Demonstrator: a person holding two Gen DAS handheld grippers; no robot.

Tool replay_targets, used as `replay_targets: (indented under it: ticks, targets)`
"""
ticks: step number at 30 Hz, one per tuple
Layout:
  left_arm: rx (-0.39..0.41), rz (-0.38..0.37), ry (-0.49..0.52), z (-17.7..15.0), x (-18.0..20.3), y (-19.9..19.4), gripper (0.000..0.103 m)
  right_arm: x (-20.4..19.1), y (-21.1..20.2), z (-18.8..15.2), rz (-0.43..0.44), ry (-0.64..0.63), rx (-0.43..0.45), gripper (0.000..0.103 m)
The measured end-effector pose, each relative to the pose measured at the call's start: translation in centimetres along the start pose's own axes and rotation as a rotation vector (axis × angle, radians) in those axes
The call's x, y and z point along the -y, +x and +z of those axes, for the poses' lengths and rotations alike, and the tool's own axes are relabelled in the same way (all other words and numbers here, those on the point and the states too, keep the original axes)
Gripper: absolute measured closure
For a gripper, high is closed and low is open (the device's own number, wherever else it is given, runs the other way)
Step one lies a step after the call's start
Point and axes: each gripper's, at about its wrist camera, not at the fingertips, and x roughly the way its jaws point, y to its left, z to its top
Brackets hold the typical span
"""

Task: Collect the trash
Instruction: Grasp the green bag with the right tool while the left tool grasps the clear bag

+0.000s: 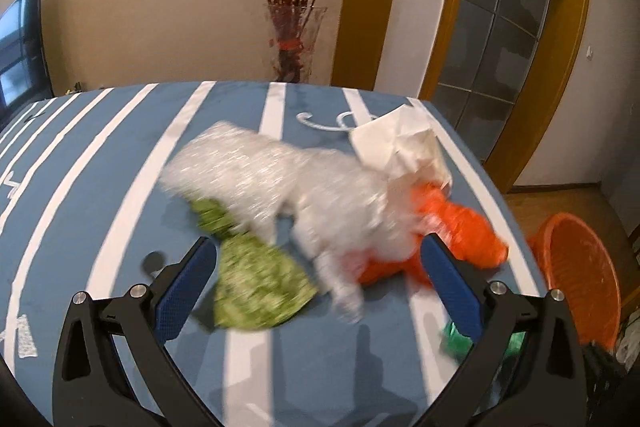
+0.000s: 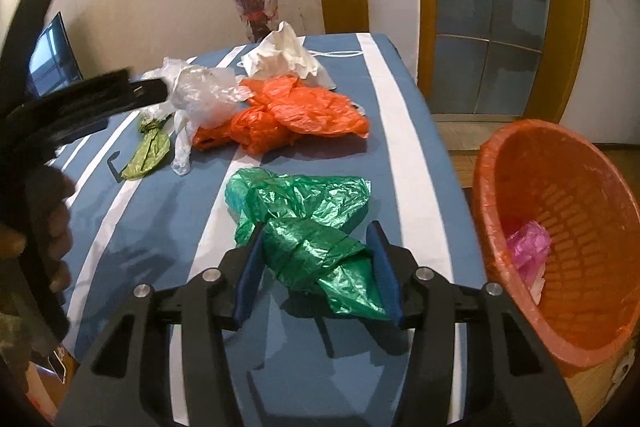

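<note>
Crumpled plastic bags lie on a blue, white-striped table (image 2: 404,131). In the right wrist view my right gripper (image 2: 320,267) is open, its jaws on either side of a green bag (image 2: 304,223). Beyond lie an orange bag (image 2: 296,115), a clear bag (image 2: 204,89), an olive bag (image 2: 148,151) and white paper (image 2: 284,55). My left gripper (image 1: 316,279) is open just above the blurred clear bag (image 1: 288,179), olive bag (image 1: 256,279) and orange bag (image 1: 460,227). It shows from the side in the right wrist view (image 2: 148,91).
An orange basket (image 2: 568,239) stands off the table's right edge and holds a pink bag (image 2: 528,247); it also shows in the left wrist view (image 1: 580,267). A glass vase of red branches (image 1: 294,39) stands behind the table. A glass door is at the right.
</note>
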Motion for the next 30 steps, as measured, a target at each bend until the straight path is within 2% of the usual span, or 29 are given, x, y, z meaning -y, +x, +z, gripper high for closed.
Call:
replay_targets:
  ticks: [5,8,13,17,30]
  targets:
    - [-0.014,0.031,0.011,1.0,1.8,2.3,0.003,1.1,-0.3,0.4,0.0,0.016,0.011,0.053]
    - [-0.029,0.047,0.016,1.3,2.3,3.4,0.01,1.5,-0.2,0.4,0.0,0.025,0.011,0.053]
    - [-0.091,0.015,0.011,1.1,2.2,5.0,0.048,2.0,-0.1,0.3,0.001,0.032,0.009,0.053]
    - [-0.075,-0.02,0.005,0.8,1.7,4.4,0.06,2.2,-0.3,0.3,0.001,0.037,0.014,0.053]
    - [0.012,-0.075,0.02,0.4,0.8,-1.8,0.061,3.1,-4.0,1.2,-0.002,0.092,0.112,0.053]
